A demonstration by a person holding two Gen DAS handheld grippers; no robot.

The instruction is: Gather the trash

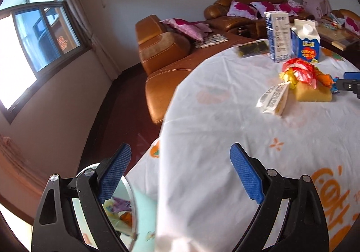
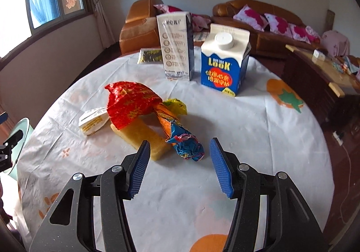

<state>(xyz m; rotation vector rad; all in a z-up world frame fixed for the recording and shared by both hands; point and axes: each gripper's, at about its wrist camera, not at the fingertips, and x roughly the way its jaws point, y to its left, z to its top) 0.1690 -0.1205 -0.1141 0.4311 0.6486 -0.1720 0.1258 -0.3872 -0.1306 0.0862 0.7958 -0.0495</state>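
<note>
Here: right claw point(image 2: 180, 166) spread wide, empty, low over the table point(image 2: 258, 130), blue pads either side of the crumpled blue-orange wrapper point(image 2: 182, 139). Wrapper long axis running diagonally, blue end toward the claw, orange end up under the red foil wrapper point(image 2: 130, 103). Yellow sponge block point(image 2: 144, 137) beneath both, small white packet point(image 2: 92, 122) touching the foil's left. Two cartons upright behind: Look carton point(image 2: 222, 63), tall white carton point(image 2: 176, 46). Left claw point(image 1: 180, 171) wide, empty, at table edge above the trash bin point(image 1: 128, 213).
</note>
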